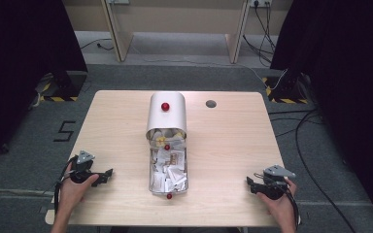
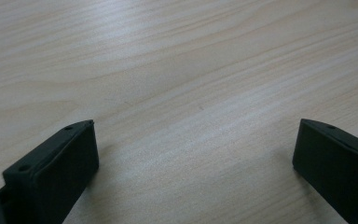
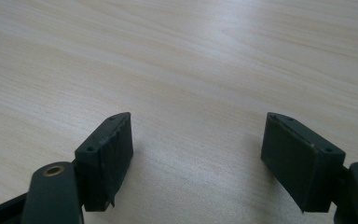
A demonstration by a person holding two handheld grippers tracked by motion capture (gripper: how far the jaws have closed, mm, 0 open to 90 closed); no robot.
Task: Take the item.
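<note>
Two grippers lay on the desk [image 1: 126, 121], one held in each hand. Left gripper [image 1: 108, 174]: near the front left corner, jaws spread wide apart, nothing between them, bare wood beneath. Right gripper [image 1: 248, 183]: near the front right corner, jaws likewise released and wide, grasping nothing.

One container [image 1: 168, 172], clear-walled, lay lengthwise at the middle of the desk, reaching toward the front edge, well apart from both grippers; it was filled with small white and yellowish packets, too many and too small to count. One rounded silver cover [image 1: 167, 116] sat over its far end.

Three red knobs: one [image 1: 165, 106] on the cover, one [image 1: 167, 146] among the packets, one [image 1: 169, 196] at the container's near end.

One dark round hole [image 1: 211, 103] near the back edge.

Desk: pale wood grain. Room: grey carpet, black curtains at both sides, cables on the floor at the right.
</note>
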